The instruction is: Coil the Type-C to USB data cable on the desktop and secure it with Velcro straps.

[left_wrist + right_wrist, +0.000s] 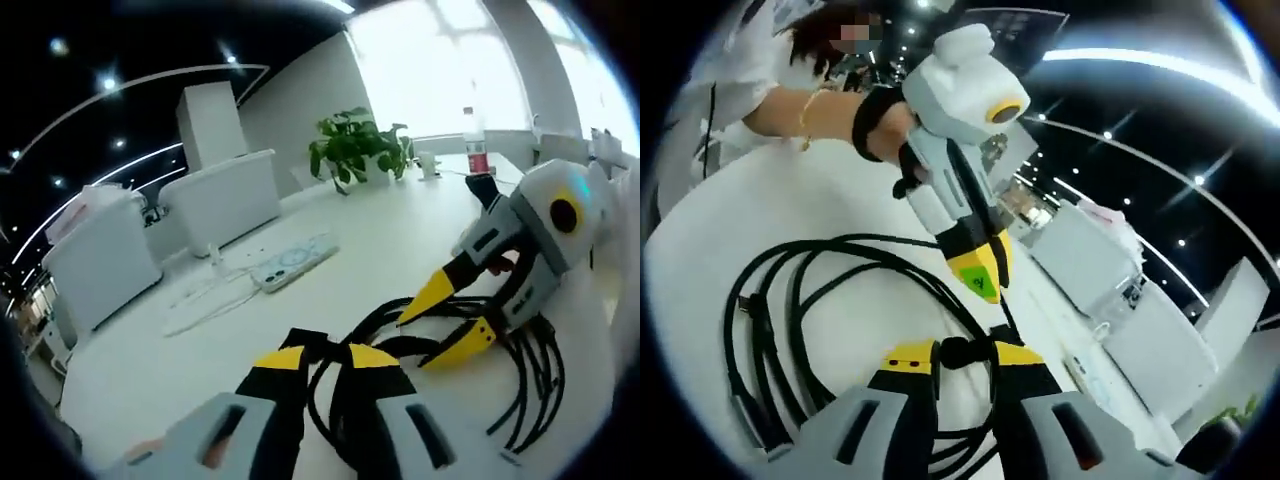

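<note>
While one black cable [830, 290] lies looped | left gripper [325, 355] grips it | right gripper [965, 352] clamps it

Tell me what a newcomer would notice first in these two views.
The black data cable, lying in loose loops on the white tabletop, draws the eye. Both yellow-tipped grippers meet at it: the left gripper and the right gripper each have strands between their jaws. Behind, a leafy green potted plant stands by the bright window.

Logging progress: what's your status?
Left gripper shut on cable. Right gripper shut on cable too. Coil loose, unstrapped. Phone well clear.
</note>
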The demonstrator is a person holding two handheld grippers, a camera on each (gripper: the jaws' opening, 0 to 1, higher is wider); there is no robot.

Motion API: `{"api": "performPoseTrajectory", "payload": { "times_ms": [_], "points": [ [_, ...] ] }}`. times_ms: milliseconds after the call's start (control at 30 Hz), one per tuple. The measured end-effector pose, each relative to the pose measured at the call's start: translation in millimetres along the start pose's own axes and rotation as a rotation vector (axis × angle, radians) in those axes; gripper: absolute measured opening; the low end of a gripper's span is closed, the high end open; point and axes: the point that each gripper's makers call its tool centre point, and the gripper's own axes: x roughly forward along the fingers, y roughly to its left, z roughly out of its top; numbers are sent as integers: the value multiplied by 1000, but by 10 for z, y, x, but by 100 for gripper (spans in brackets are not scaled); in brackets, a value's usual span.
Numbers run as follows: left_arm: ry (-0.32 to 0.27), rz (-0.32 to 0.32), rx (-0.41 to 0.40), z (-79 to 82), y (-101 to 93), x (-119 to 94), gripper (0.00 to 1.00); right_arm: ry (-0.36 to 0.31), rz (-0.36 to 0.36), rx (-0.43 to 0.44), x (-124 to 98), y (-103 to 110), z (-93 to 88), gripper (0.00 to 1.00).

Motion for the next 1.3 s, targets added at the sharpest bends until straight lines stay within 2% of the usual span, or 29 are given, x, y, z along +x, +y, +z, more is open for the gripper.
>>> {"api": "performPoseTrajectory", "payload": {
  "times_ms": [100,167,367,467,567,667,767,867,933,1033,1133,1167,1200,1233,1300],
  "points": [
    [2,-5,-1,-15,-21,0,16,12,-12,-27,10,-44,-36,12],
    [5,12,9,-22,11,2,16,-15,-28,-23,-14,-93,15,7],
    [-27,85,-2,51,231,12,16,-26,-28,-43,-32,-183,87,2],
    [-2,135,39,-8,352,83,14,-31,-4,-46,12,-227,143,2],
    [29,98,26,-120,301,183,14,-51,22,8,85,-295,227,1],
    [49,84,51,-185,266,235,14,-44,63,54,203,-343,250,2],
    [80,72,93,-223,274,238,7,-45,113,121,321,-370,261,2],
    [103,55,159,-240,279,246,4,-31,154,220,462,-435,228,2],
    [127,31,191,-286,252,267,4,4,177,283,580,-473,140,2],
    [116,14,199,-273,248,267,3,43,221,316,708,-429,46,2],
    [106,-4,187,-288,254,260,3,143,252,295,827,-361,-135,2],
    [102,-7,191,-294,249,261,3,195,287,273,866,-297,-218,2],
    [99,-8,195,-296,242,260,3,213,299,274,900,-271,-251,2],
    [98,-7,198,-294,243,261,3,195,298,295,932,-298,-200,2],
    [98,-7,205,-297,256,261,3,253,353,311,931,-258,-216,2]
  ]
}}
